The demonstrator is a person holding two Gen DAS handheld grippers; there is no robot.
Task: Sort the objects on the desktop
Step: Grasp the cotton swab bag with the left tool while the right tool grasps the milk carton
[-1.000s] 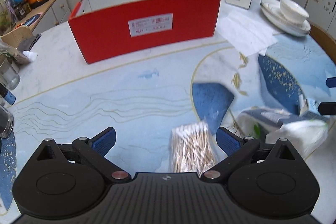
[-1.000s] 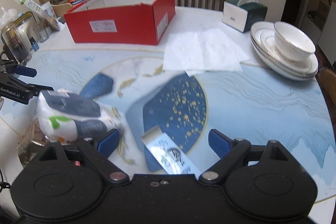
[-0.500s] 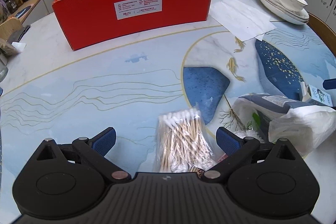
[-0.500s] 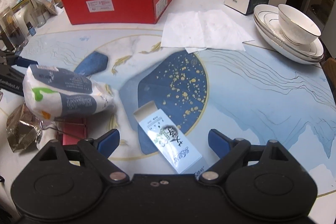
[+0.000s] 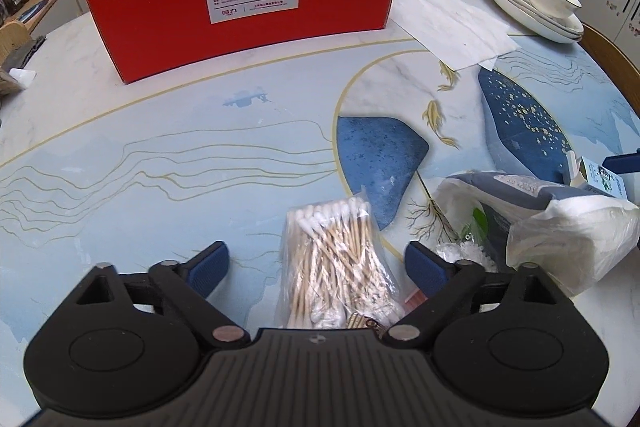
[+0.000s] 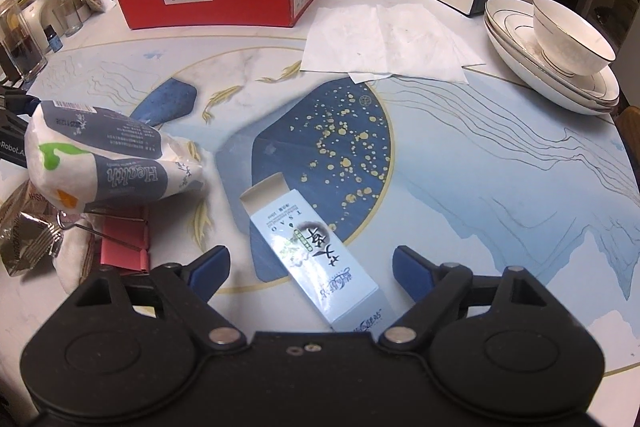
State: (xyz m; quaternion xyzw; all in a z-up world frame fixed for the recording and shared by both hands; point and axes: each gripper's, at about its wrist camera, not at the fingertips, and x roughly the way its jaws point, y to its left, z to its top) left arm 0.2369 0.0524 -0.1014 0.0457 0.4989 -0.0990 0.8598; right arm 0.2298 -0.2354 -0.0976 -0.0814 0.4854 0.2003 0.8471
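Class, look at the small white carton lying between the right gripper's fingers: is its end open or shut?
Open. The white carton's far end flap stands lifted, showing the hollow inside.

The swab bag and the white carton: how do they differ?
The swab bag is soft, clear plastic showing wooden sticks; the carton is stiff, opaque, printed card. The bag looks closed; the carton's far flap stands open. The bag lies between the left gripper's open fingers, the carton between the right gripper's.

Left gripper [image 5: 316, 267]: matte black body, ribbed top plate, two round housings at 7 and 5 o'clock, silver pivot screws, blue ridged fingertips [image 5: 210, 264]. Right gripper [image 6: 310, 267]: same black build, smooth plate, two small centre holes, blue fingertips [image 6: 412, 269].
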